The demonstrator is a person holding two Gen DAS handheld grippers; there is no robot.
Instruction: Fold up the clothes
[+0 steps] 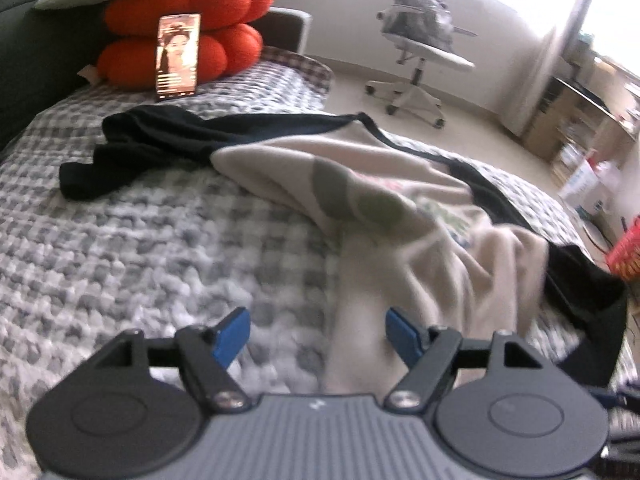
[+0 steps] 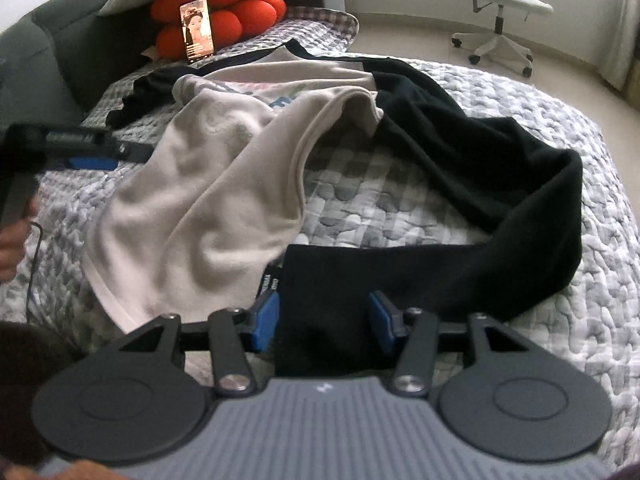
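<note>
A beige and black shirt (image 1: 360, 184) lies crumpled on the grey checked bedspread (image 1: 160, 232). In the left wrist view my left gripper (image 1: 318, 336) is open, with the shirt's beige hem (image 1: 356, 320) lying between its blue pads. In the right wrist view the shirt (image 2: 224, 184) spreads across the bed, its black sleeve (image 2: 500, 184) curving to the right. My right gripper (image 2: 324, 324) is open with the black cuff end (image 2: 328, 280) between its pads. The left gripper (image 2: 72, 148) shows at the left edge there.
Red-orange round cushions (image 1: 184, 28) and a white pillow are stacked at the bed's head, with a lit phone (image 1: 178, 56) leaning on them. A white office chair (image 1: 420, 44) stands on the floor beyond the bed. Shelves (image 1: 580, 120) and a red basket (image 1: 626, 252) are at right.
</note>
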